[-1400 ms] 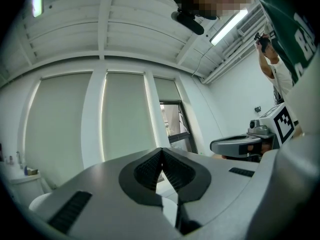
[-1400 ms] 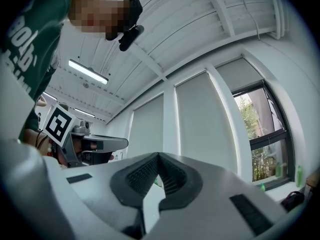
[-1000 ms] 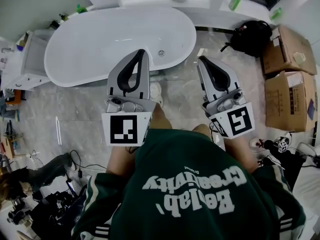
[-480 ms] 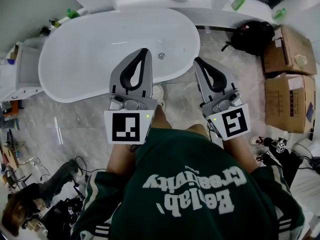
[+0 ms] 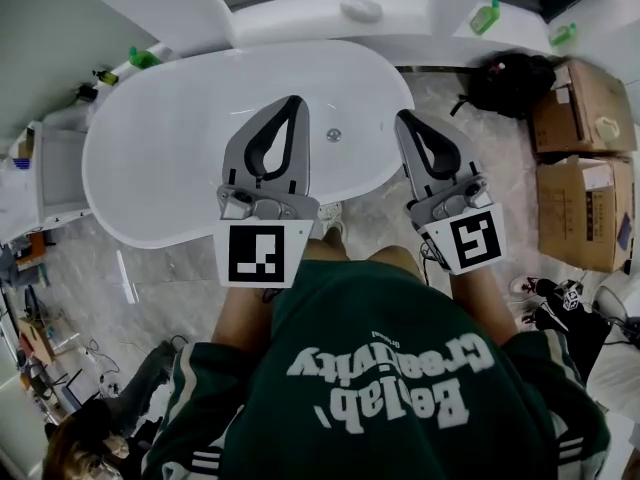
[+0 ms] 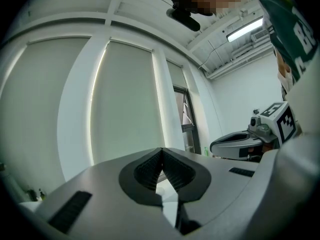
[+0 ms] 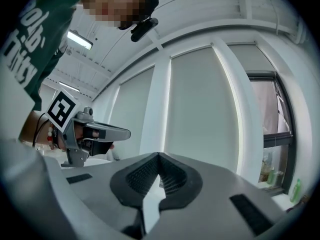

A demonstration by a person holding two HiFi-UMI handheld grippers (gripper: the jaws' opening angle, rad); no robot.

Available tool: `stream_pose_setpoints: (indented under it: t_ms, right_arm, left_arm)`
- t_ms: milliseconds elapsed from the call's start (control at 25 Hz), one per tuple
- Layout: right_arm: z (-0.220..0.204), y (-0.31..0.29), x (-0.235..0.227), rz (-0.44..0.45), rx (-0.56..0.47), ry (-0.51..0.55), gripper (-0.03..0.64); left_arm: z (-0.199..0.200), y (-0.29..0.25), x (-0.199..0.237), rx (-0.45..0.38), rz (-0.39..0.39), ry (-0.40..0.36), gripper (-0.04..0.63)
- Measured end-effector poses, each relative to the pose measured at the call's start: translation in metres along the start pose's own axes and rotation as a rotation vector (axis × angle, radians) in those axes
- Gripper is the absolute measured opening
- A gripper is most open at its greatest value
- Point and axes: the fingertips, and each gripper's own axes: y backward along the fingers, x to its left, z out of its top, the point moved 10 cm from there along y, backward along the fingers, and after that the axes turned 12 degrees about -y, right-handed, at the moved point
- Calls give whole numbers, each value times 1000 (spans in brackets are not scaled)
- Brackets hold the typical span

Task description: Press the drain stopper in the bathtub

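A white oval bathtub (image 5: 180, 158) fills the upper middle of the head view. Its small round metal drain stopper (image 5: 334, 135) sits on the tub floor near the right end. My left gripper (image 5: 292, 100) is held level over the tub's basin, its tip just left of the stopper and well above it, jaws shut and empty. Over the tub's right rim my right gripper (image 5: 404, 117) is shut on nothing. The left gripper view shows closed jaws (image 6: 161, 150) against window blinds; in the right gripper view the closed jaws (image 7: 159, 155) face the same blinds.
Cardboard boxes (image 5: 585, 213) and a black backpack (image 5: 510, 83) stand on the floor at the right. Green bottles (image 5: 488, 16) and a soap (image 5: 360, 8) sit on the ledge behind the tub. A white cabinet (image 5: 55, 173) stands left. Another person (image 5: 85, 448) crouches at lower left.
Both grippers have moved forward towards the tub. The left one now hangs over the basin and the right one over the rim; the stopper lies between their tips.
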Motion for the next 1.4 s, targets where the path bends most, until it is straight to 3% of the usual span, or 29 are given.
stream_pose_setpoints:
  t_ms: [280,480,720,1080,1400]
  right_arm:
    - [-14,-57,2,7,63,-23,11]
    - [-22,-80,4,-7,102,-23,11]
    - [-26,-95,0,-37,151,-32,11]
    - [-27,-80,-13,-41,176,-47,11]
    - [-25,-94,-41,72,117,-107,11]
  left_arm:
    - [-23,-26,47,7,-21,14,8]
    - [-34,-38,68,6,-21,-101,8]
    - [-47,-60,83,5,-57,-31,8]
    - [-56,-80,78,6,-59,9,8]
    - [-50,-85,72,58,-79,-42,8]
